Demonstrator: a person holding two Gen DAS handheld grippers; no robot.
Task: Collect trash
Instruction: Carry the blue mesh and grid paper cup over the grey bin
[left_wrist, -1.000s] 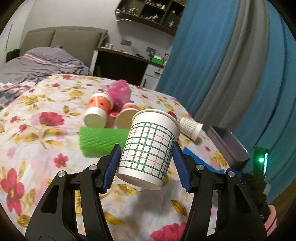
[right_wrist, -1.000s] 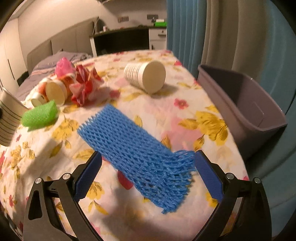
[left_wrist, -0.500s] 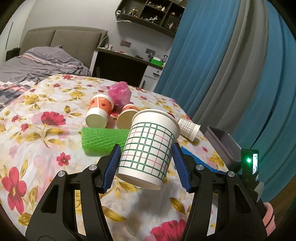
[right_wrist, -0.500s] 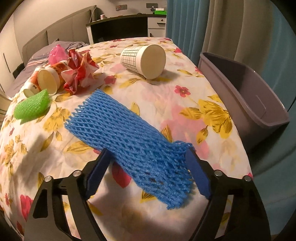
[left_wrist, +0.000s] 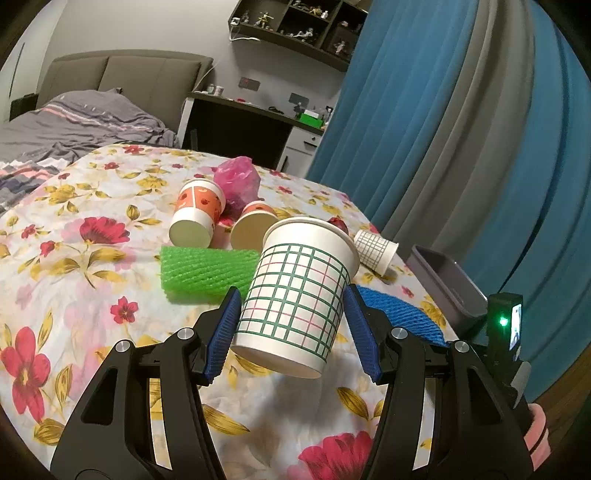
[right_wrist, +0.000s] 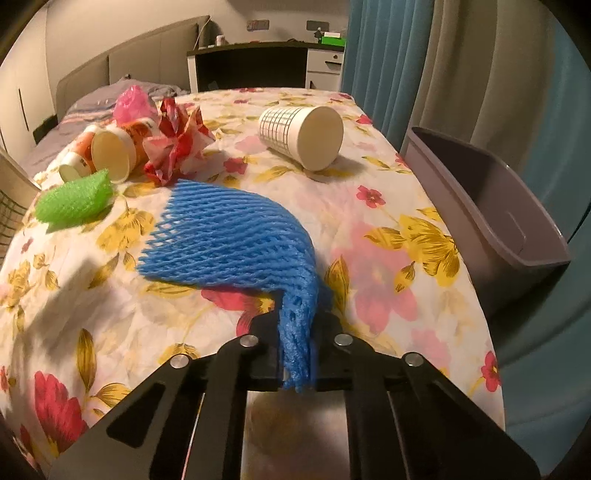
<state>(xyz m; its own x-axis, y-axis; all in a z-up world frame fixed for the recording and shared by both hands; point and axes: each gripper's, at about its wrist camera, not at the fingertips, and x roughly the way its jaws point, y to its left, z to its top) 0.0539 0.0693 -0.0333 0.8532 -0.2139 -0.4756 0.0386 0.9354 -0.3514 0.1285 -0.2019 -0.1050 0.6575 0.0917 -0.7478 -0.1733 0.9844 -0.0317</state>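
Note:
My left gripper (left_wrist: 293, 332) is shut on a white paper cup with a green grid (left_wrist: 299, 295) and holds it above the flowered tablecloth. My right gripper (right_wrist: 297, 332) is shut on the near end of a blue foam net (right_wrist: 229, 236); the rest of the net lies on the cloth. The blue net also shows in the left wrist view (left_wrist: 399, 314). A grey bin (right_wrist: 491, 206) stands at the table's right edge, also in the left wrist view (left_wrist: 447, 284).
On the table lie a green foam net (left_wrist: 203, 273), two orange paper cups (left_wrist: 195, 218), a pink bag (left_wrist: 236, 181), a red-white wrapper (right_wrist: 177, 147) and a gridded cup on its side (right_wrist: 306, 136). Blue curtains hang to the right; a bed lies behind.
My right gripper has closed on the end of the blue net, bunching it. My left gripper still holds the cup, with little movement.

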